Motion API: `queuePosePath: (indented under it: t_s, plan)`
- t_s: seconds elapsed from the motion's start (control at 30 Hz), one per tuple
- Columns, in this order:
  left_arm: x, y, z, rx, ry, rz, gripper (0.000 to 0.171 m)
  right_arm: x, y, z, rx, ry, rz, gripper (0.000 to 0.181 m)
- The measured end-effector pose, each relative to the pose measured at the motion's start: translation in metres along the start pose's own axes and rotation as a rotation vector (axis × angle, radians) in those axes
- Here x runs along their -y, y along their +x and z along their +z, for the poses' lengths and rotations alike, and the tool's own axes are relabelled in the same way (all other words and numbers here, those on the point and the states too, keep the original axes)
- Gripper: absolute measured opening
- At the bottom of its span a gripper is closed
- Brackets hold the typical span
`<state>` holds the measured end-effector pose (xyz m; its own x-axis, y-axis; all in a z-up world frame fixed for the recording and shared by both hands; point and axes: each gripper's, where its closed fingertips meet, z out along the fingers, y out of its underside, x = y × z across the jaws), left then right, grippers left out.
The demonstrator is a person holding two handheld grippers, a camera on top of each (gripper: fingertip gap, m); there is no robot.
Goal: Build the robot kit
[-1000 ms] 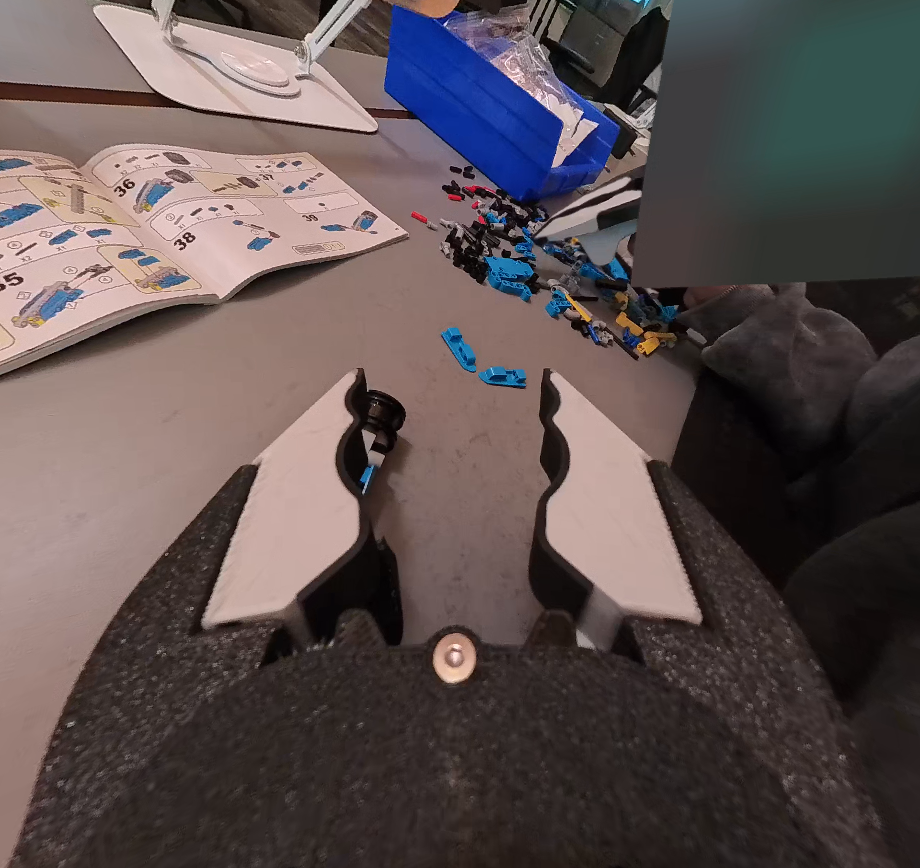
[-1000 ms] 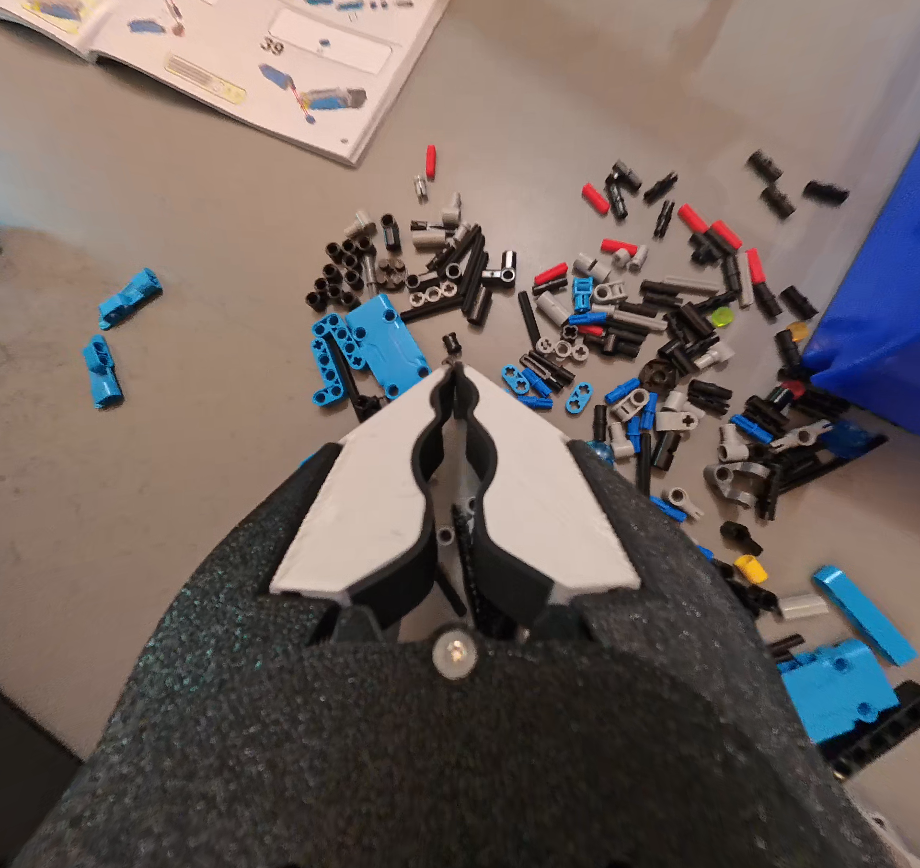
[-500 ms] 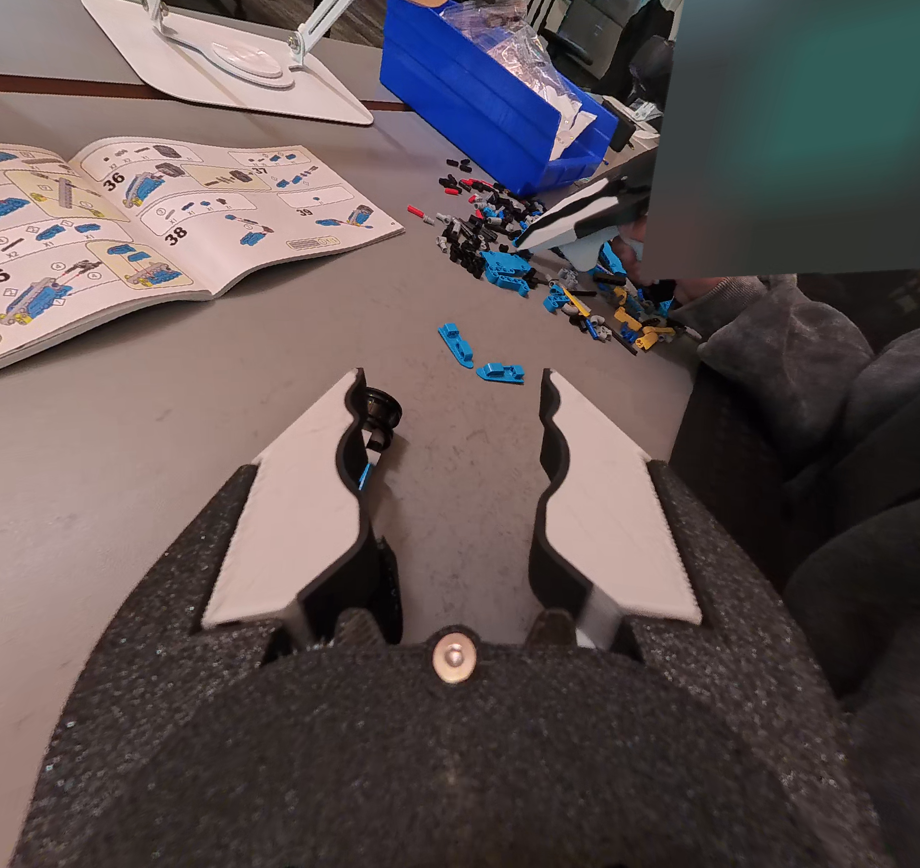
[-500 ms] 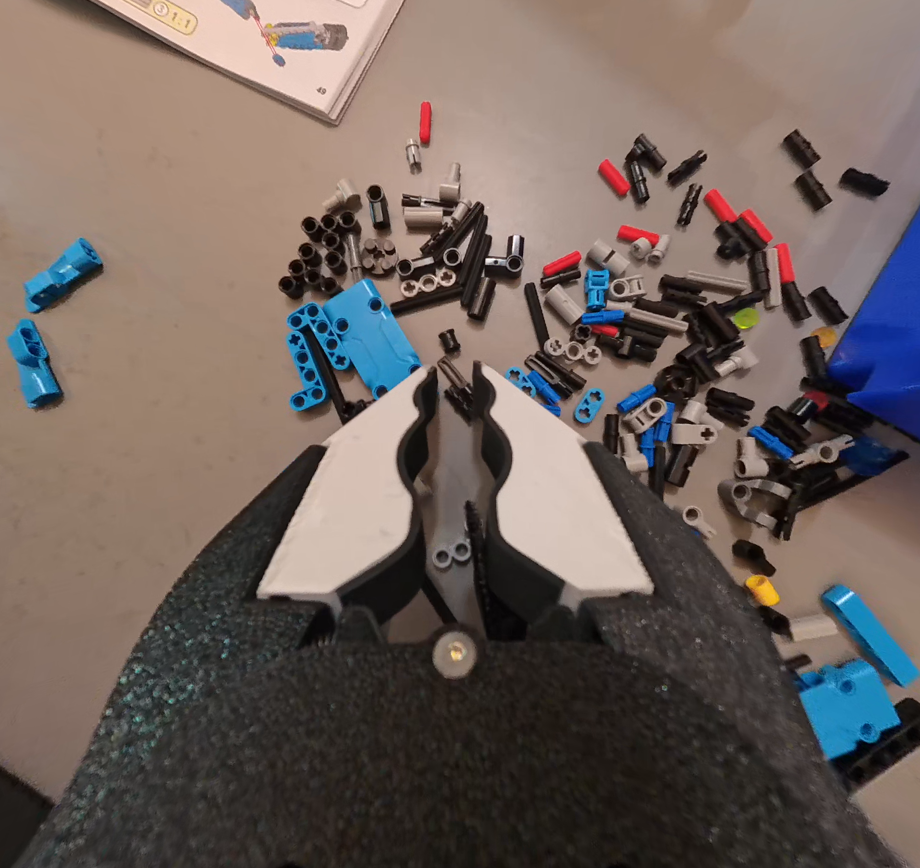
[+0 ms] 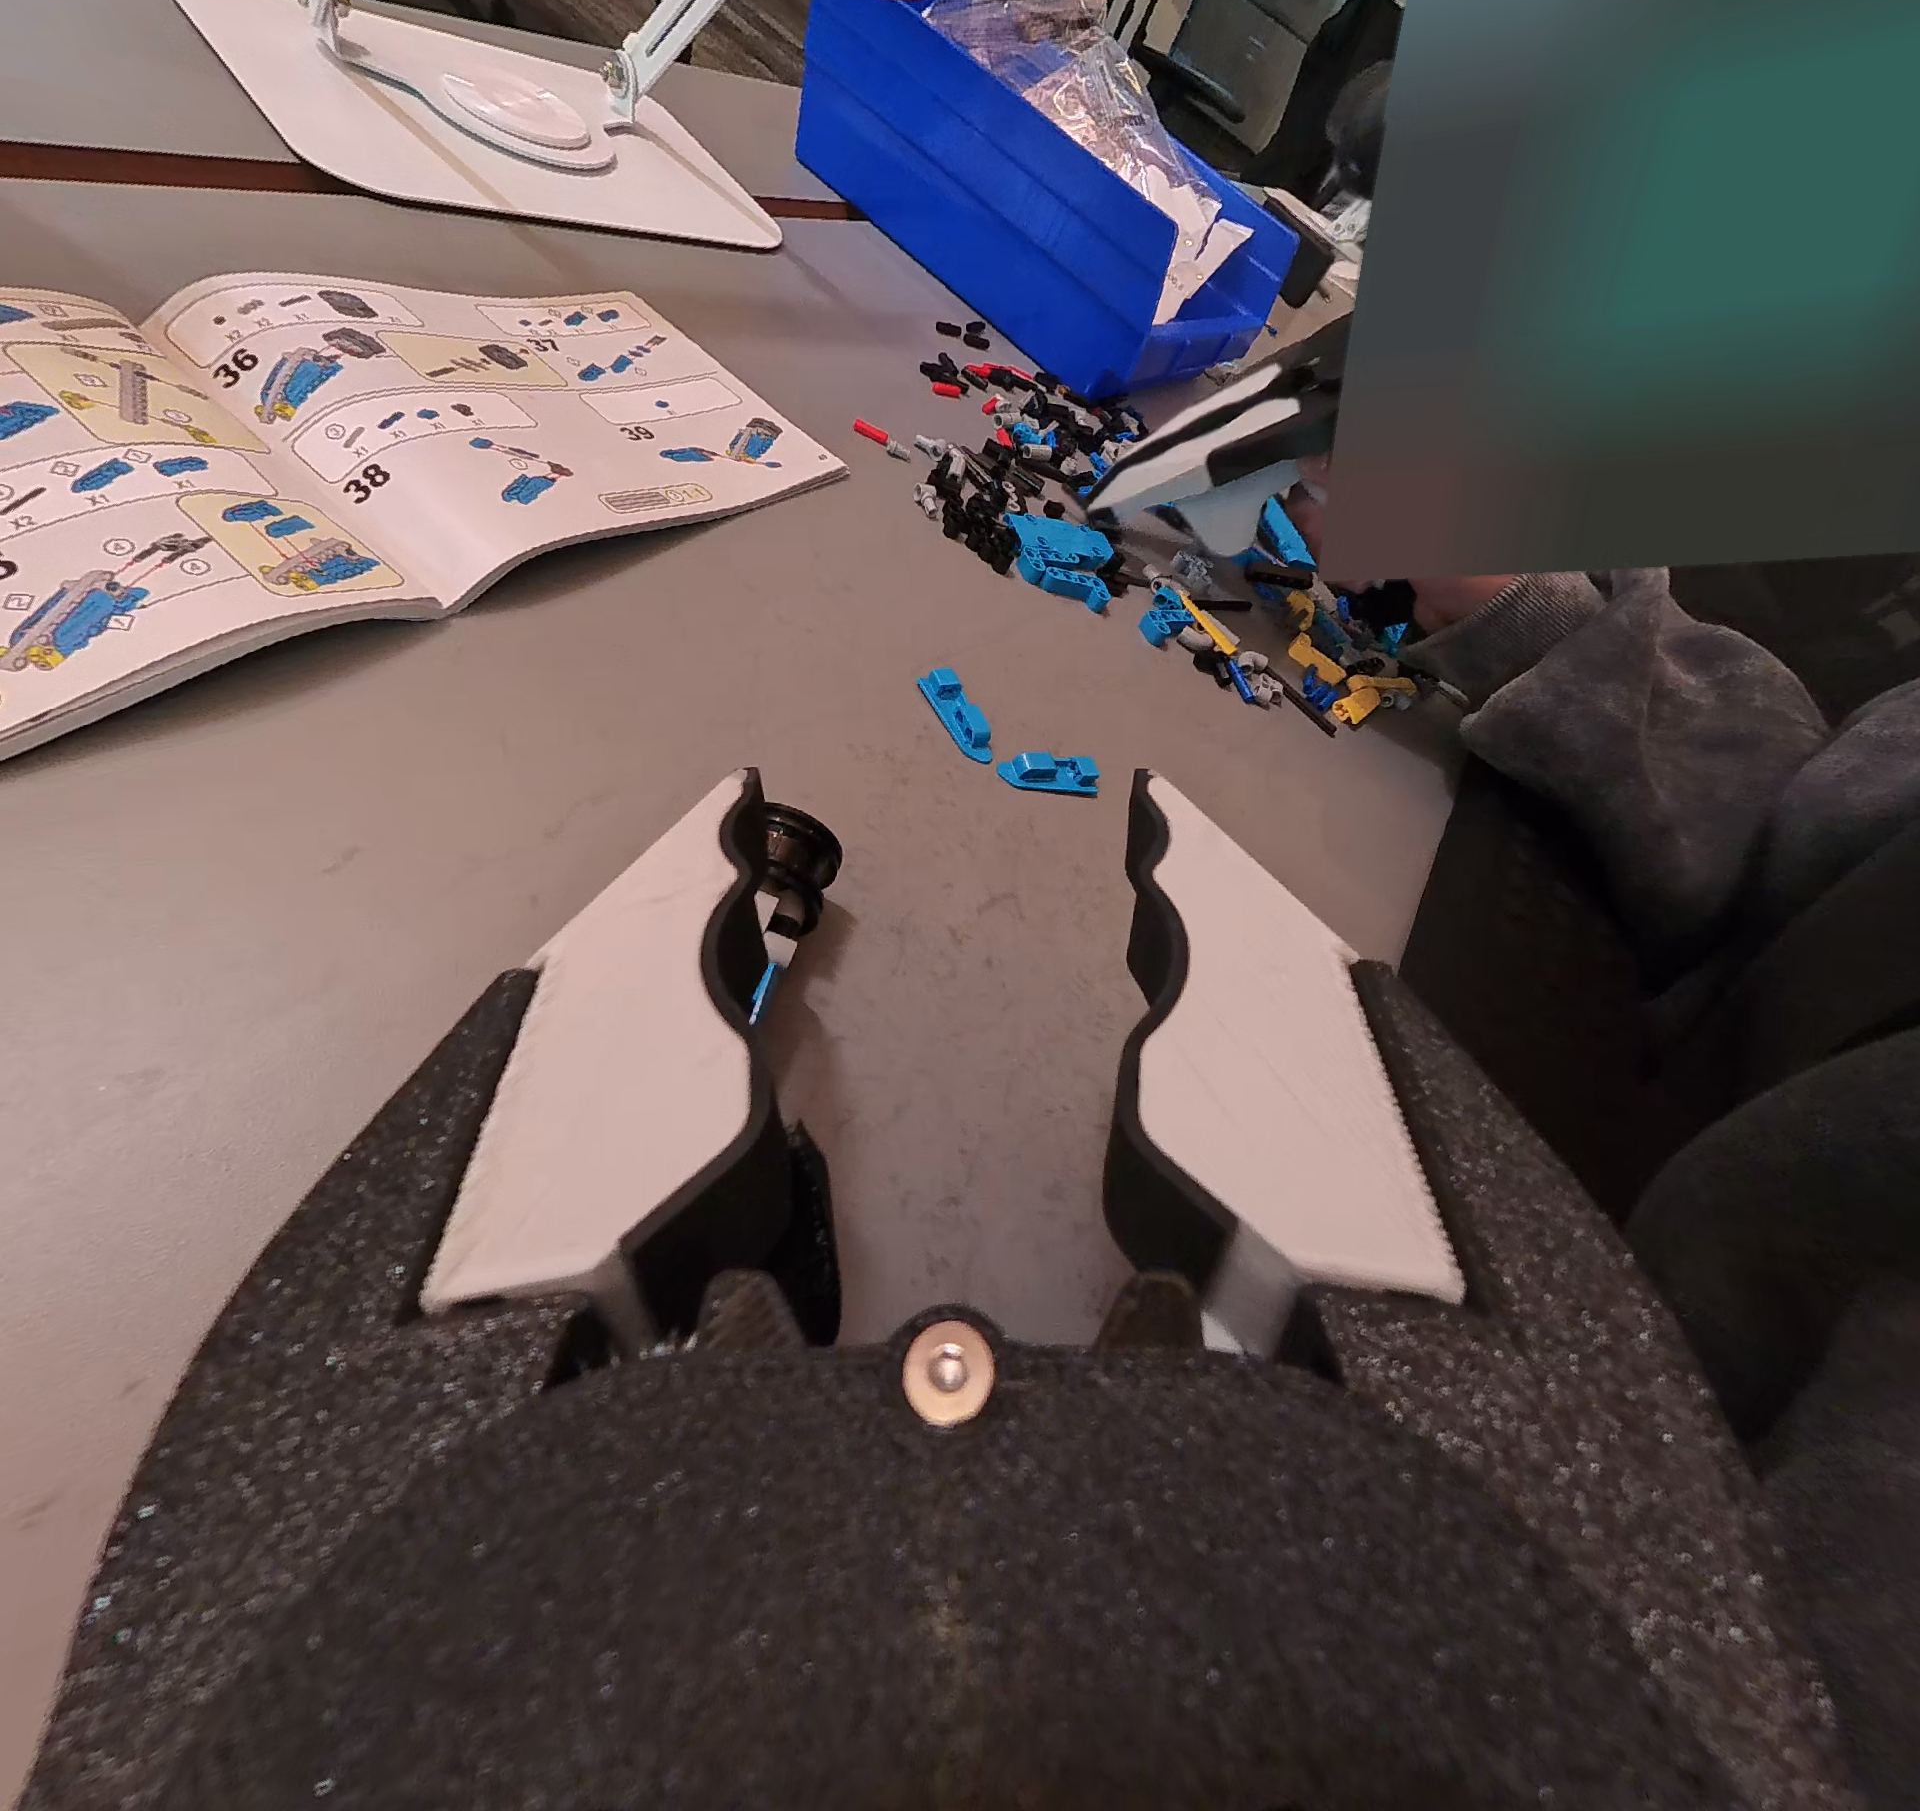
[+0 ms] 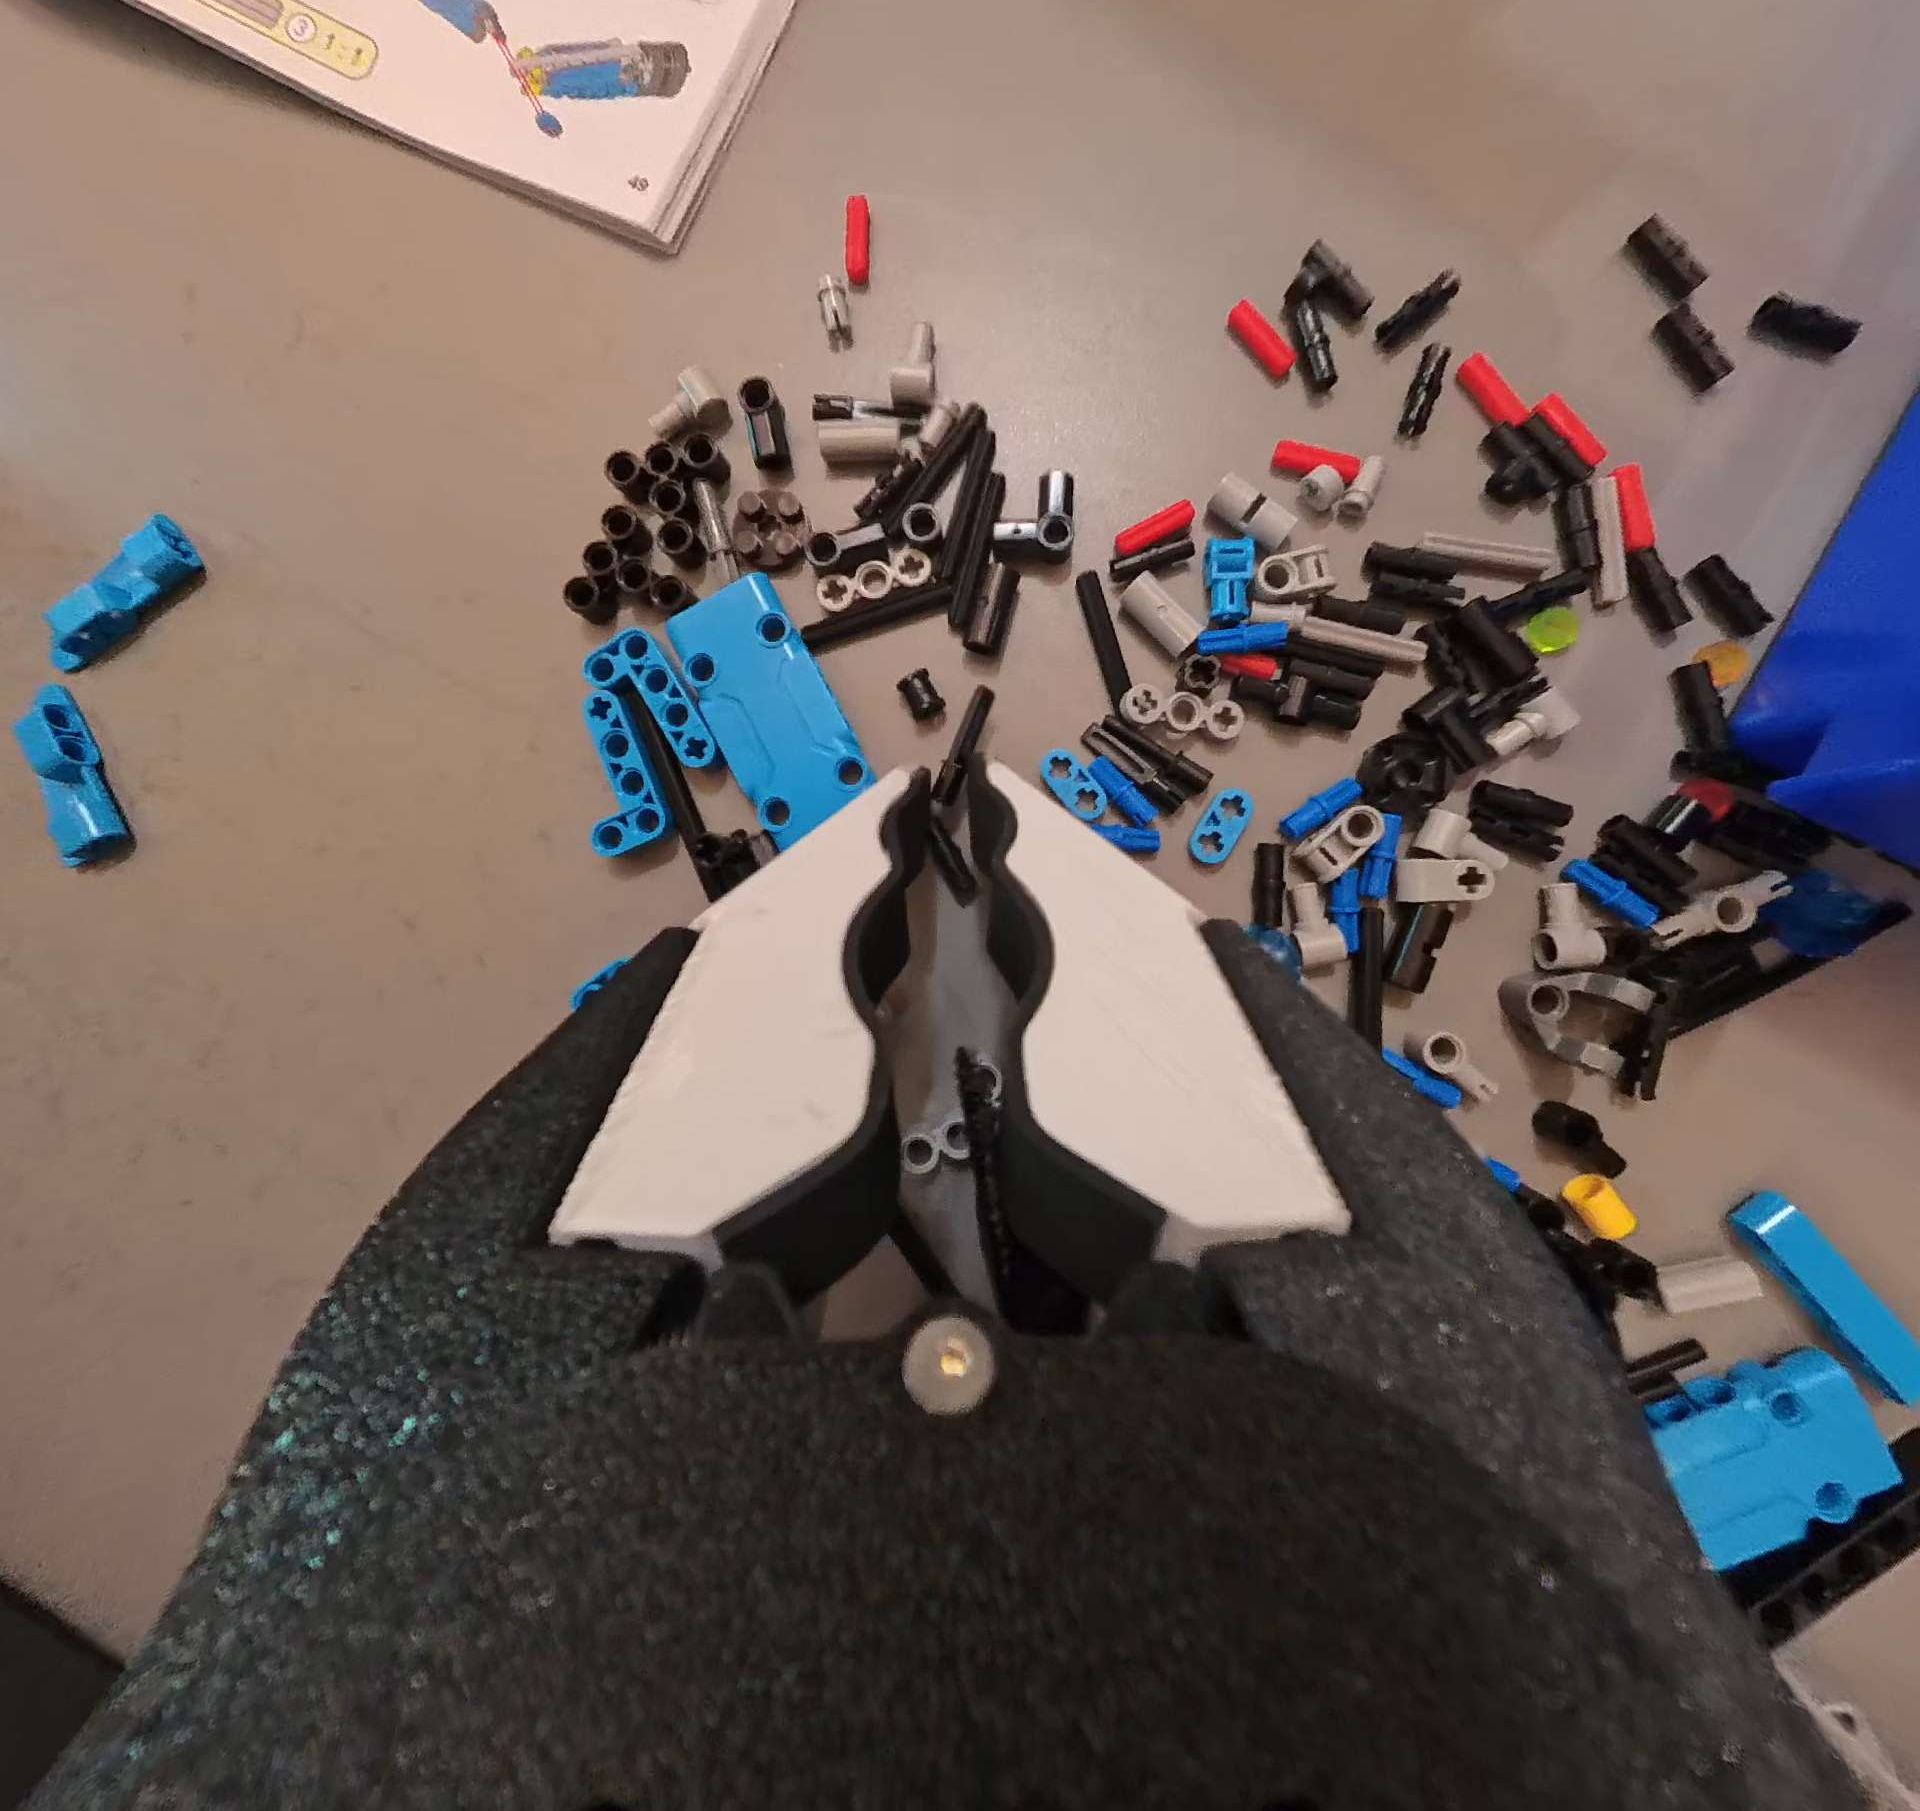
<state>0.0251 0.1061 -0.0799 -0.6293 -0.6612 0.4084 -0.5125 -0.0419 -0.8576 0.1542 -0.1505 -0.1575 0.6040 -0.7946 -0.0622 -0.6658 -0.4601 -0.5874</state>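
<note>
Left gripper [image 5: 940,795] sits low over the grey tabletop [image 5: 312,878], jaws wide apart, with a small black wheel-and-axle piece [image 5: 795,862] right against its left finger. Just past it lie two small blue plastic pieces [image 5: 1003,738]. Right gripper [image 6: 948,774] is pinched tight on a thin black plastic pin [image 6: 961,759] over the scattered black, grey, red and blue building bits [image 6: 1299,618]. Far left there's an open printed instruction booklet [image 5: 364,452], far right a blue plastic bin [image 5: 1018,192].

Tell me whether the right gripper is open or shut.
Shut: the right gripper pinches a black pin, its fingertips nearly touching.
</note>
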Motion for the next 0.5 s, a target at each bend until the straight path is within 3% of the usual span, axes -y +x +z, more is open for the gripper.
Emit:
queuePosePath:
  t_s: [0.1,0.2,0.3,0.5]
  plan:
    - [0.000,0.000,0.000,0.003,-0.001,0.001,0.069,0.019,-0.017,-0.016,0.036,0.105,-0.053,0.007]
    - [0.000,-0.001,0.000,0.006,-0.003,0.001,0.069,0.030,-0.082,-0.029,0.248,0.200,-0.237,0.005]
    - [-0.001,-0.001,0.001,0.007,-0.008,0.002,0.069,0.007,-0.147,-0.021,0.433,0.113,-0.409,0.005]
    - [-0.001,-0.001,0.000,0.005,-0.005,-0.001,0.069,-0.019,-0.170,0.006,0.393,-0.025,-0.549,0.005]
